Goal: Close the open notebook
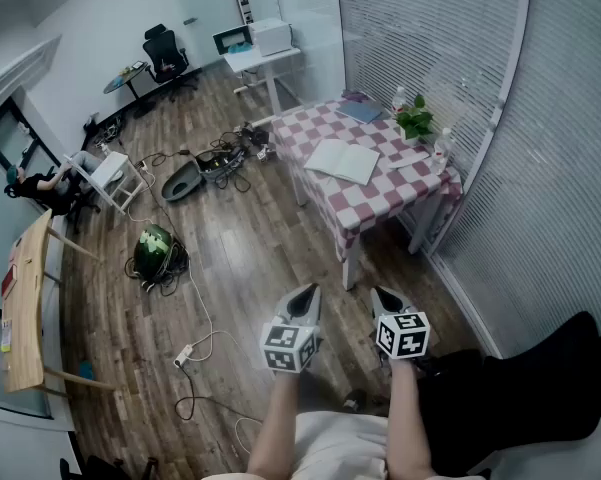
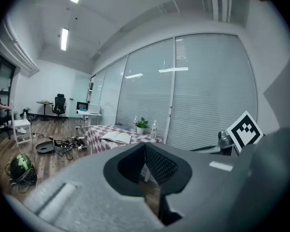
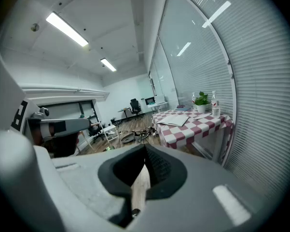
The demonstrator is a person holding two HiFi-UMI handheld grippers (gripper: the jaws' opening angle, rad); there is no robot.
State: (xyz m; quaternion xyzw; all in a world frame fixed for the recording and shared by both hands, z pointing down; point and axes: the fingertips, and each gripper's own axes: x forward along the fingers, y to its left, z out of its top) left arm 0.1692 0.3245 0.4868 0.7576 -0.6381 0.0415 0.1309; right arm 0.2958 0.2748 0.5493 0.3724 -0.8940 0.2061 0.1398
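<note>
The open notebook (image 1: 342,160) lies flat with white pages up on a table with a red-and-white checked cloth (image 1: 378,203), well ahead of both grippers. It shows small in the left gripper view (image 2: 117,137) and in the right gripper view (image 3: 173,120). My left gripper (image 1: 306,293) and right gripper (image 1: 383,295) hang side by side over the wooden floor, far short of the table. The left gripper's (image 2: 145,146) jaws are shut with nothing between them. The right gripper's (image 3: 145,150) tips meet, also empty.
On the table stand a potted plant (image 1: 416,120), two bottles (image 1: 441,148) and a blue book (image 1: 361,110). Cables and a power strip (image 1: 185,354) lie on the floor with a green helmet (image 1: 155,248). Blinds (image 1: 540,148) line the right wall. A person (image 1: 40,183) sits far left.
</note>
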